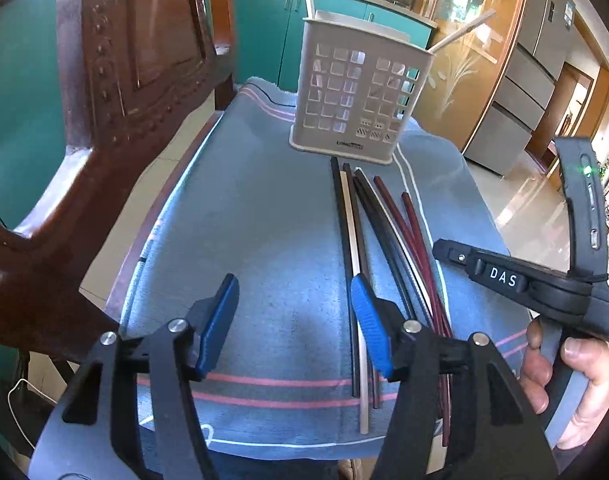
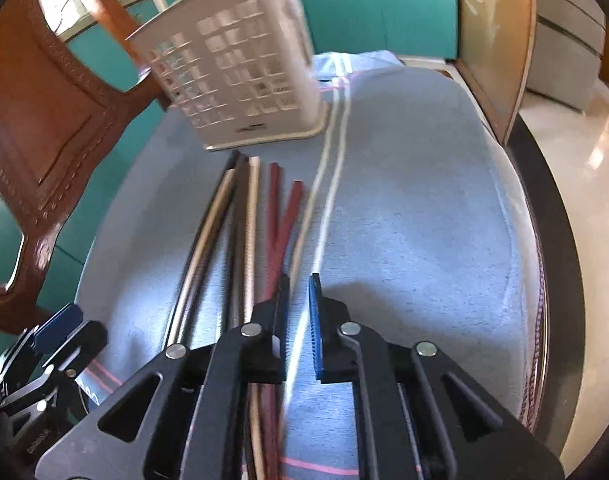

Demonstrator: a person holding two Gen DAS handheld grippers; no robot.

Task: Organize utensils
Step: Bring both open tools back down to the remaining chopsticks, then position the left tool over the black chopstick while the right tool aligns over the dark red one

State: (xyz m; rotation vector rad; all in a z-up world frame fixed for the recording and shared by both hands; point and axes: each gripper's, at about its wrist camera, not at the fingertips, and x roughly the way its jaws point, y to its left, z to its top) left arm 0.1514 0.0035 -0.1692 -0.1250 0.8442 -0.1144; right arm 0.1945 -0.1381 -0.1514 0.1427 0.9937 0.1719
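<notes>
One holder (image 1: 354,96), about seven loose chopsticks (image 1: 384,232)

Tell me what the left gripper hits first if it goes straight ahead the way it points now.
Probably the white basket. The open left gripper points along bare blue cloth, with the chopsticks lying just to its right. Depth is unclear, so a low path might brush the cloth first.

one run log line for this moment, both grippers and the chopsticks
left gripper: open, empty | right gripper: open, above chopsticks | chopsticks: loose on towel | holder: upright
</notes>
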